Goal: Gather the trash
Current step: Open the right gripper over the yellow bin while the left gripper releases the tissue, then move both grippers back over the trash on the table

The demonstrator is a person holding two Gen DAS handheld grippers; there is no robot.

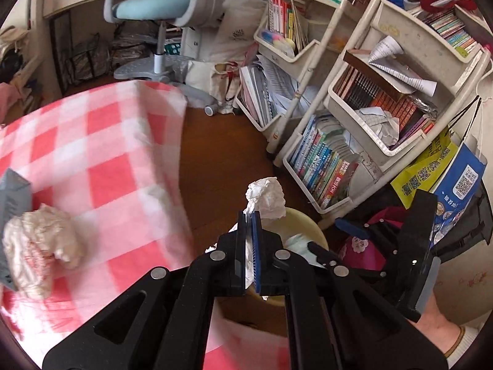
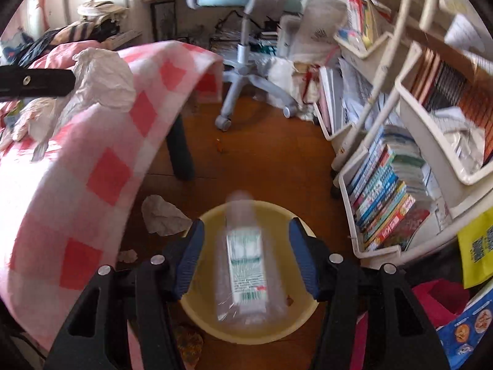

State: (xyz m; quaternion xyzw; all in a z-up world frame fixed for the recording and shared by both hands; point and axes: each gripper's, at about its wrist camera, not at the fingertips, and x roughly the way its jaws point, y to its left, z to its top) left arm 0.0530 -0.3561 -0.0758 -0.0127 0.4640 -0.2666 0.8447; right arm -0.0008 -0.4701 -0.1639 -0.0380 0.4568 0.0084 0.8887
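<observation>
Right gripper (image 2: 246, 259): jaws apart, clear bottle (image 2: 246, 265) blurred between them, untouched, over yellow bin (image 2: 212, 323).
Left gripper (image 1: 250, 228): clamped on crumpled tissue (image 1: 266, 195) near bin rim.
Step advice: centre tissue over bin before parting jaws.
Surface: pink checked cloth (image 1: 101, 169), more wadded paper (image 1: 37, 243).
Room: wooden floor (image 2: 262, 160), book racks (image 2: 385, 203).

A cluttered home study: desk chair (image 1: 160, 9), book-crammed shelf carts (image 1: 363, 117), checked tablecloth (image 1: 92, 141).
</observation>
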